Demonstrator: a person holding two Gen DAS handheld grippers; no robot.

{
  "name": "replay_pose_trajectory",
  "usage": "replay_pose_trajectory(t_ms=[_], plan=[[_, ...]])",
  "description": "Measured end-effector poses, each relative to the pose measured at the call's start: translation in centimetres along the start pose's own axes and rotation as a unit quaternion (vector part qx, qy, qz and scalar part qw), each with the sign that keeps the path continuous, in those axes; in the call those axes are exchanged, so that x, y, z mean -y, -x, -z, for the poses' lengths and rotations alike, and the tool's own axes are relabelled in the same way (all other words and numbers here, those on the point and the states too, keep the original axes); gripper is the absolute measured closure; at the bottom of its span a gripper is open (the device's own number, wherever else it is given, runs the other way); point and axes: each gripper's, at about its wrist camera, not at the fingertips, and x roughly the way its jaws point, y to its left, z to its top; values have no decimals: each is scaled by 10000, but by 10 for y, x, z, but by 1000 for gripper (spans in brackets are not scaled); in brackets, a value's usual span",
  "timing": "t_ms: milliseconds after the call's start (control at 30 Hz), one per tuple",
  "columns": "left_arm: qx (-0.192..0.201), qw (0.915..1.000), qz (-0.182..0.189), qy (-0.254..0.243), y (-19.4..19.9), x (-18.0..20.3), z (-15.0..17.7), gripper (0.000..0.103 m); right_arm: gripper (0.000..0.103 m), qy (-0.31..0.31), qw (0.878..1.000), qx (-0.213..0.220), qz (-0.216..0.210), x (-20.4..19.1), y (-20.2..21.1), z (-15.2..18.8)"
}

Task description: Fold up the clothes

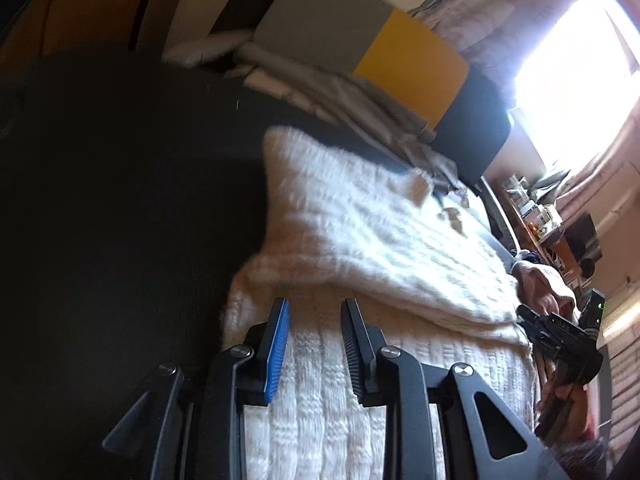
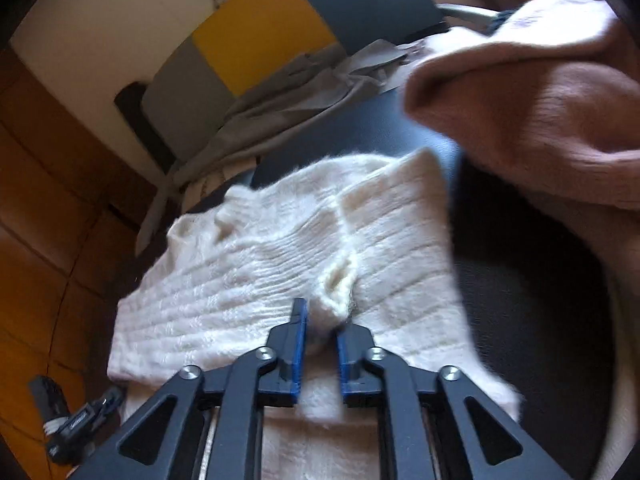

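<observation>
A cream ribbed knit sweater lies partly folded on a black round table. My left gripper is open, its fingers just above the sweater's near part, holding nothing. In the right wrist view the same sweater spreads across the table. My right gripper is shut on a bunched fold of the sweater. The right gripper also shows in the left wrist view at the sweater's right edge.
A pink knit garment lies at the table's far right. Grey clothes are heaped at the back before grey, yellow and dark panels. A bright window and cluttered shelf stand right. Wooden floor lies left.
</observation>
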Motion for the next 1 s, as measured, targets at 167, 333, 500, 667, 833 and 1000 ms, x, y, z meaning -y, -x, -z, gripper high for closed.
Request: replay_pose_trajectory(t_ms=[167,333,500,667,833,1000], plan=[[562,9979,-290,-143,26,2,-12,77,64,931,9913,638,674,-33,40,-6],[587,9975,-109,-381,3,29,-38,77,47,2412,9681,484,473,-100,29,16],[-29,9955,-465,-820,-52,44,-29,76,47,2418,9670,33,802,-96,-12,29],[103,9995,-44,-309,-46,17,1,75,45,2062,9766,142,601,-56,-9,37],[53,9996,-174,-212,-39,19,15,75,42,2139,9754,115,518,-57,-8,38],[43,9965,-506,-665,-25,42,-3,76,36,2163,9755,5,405,-56,-9,37]])
